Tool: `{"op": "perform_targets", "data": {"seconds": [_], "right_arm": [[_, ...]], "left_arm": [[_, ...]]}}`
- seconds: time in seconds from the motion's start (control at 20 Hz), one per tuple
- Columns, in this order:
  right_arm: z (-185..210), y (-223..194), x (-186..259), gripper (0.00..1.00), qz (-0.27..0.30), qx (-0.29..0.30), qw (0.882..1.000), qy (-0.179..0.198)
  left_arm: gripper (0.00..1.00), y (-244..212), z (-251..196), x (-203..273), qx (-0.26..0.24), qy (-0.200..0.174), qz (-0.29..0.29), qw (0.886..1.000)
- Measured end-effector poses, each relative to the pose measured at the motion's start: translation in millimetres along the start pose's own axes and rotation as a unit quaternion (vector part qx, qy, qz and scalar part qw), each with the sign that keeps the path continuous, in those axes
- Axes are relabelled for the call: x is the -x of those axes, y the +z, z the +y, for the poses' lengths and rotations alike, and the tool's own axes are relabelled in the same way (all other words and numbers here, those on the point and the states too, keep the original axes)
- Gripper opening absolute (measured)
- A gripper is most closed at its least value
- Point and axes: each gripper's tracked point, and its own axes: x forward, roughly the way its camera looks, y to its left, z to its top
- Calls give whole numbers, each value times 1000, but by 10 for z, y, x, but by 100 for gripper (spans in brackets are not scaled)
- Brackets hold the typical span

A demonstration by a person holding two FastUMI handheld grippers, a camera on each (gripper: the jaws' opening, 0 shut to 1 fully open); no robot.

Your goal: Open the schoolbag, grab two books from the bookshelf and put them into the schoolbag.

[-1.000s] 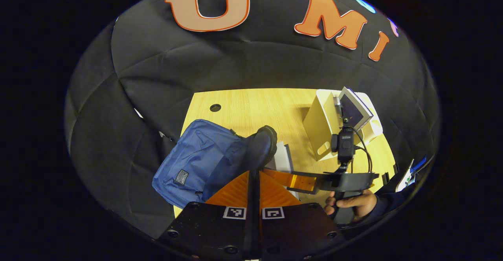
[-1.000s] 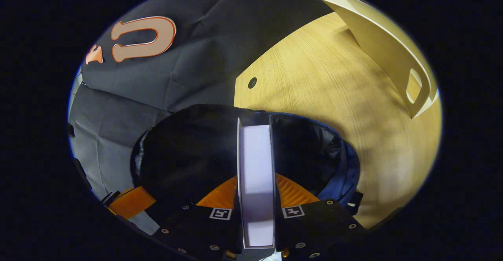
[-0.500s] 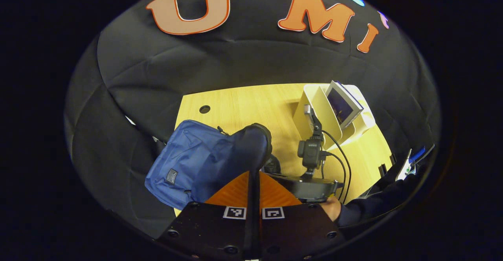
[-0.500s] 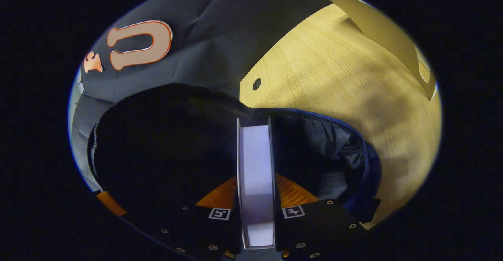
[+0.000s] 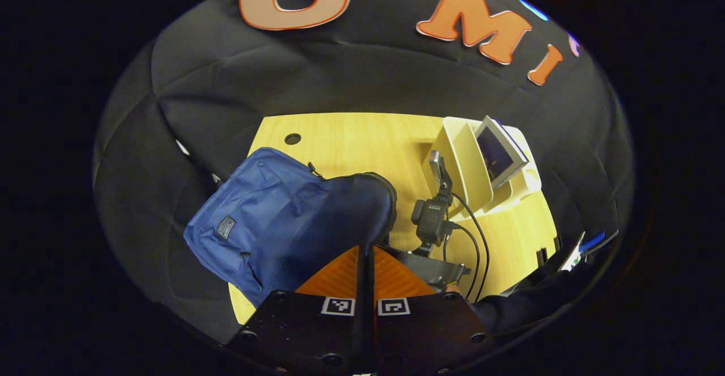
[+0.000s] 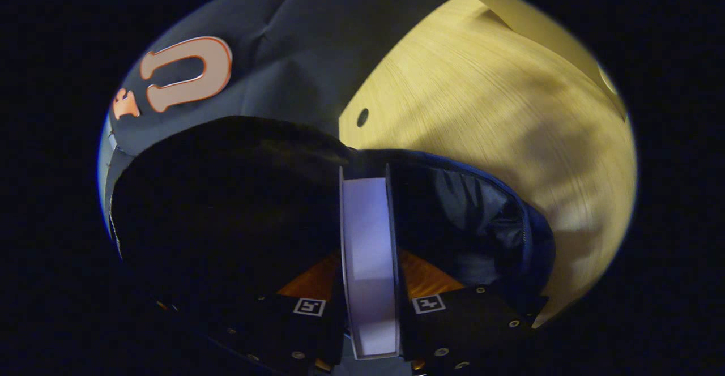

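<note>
Fingers of the right gripper (image 6: 369, 251) pinch a book (image 6: 368, 263) edge-on, its long axis pointing straight into the open schoolbag (image 5: 283, 229). Left gripper (image 5: 365, 251), fingers pressed together on the bag's rim, holds the mouth up.

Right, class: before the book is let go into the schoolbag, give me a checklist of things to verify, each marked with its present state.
1. Right tongs shut on the book: ok.
2. Left tongs pinching the schoolbag flap: ok.
3. Bag mouth open: ok.
4. Book's front end inside the mouth: ok.
5. Book reaching the bag's bottom: cannot tell.
6. Second book in the bookshelf: ok.
</note>
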Motion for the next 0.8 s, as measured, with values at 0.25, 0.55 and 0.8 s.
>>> {"op": "perform_targets", "data": {"seconds": [0.25, 0.55, 0.8], "right_arm": [[-137, -140, -164, 70, 42, -25, 997, -53], [-150, -500, 52, 86, 129, -22, 987, -91], [1, -792, 71, 88, 195, -22, 979, -59]], "left_arm": [[0, -53, 15, -105, 8, 5, 9, 1000], [1, 11, 99, -66, 1, 17, -1, 1000], [1, 32, 141, -9, 0, 23, -10, 1000]]}}
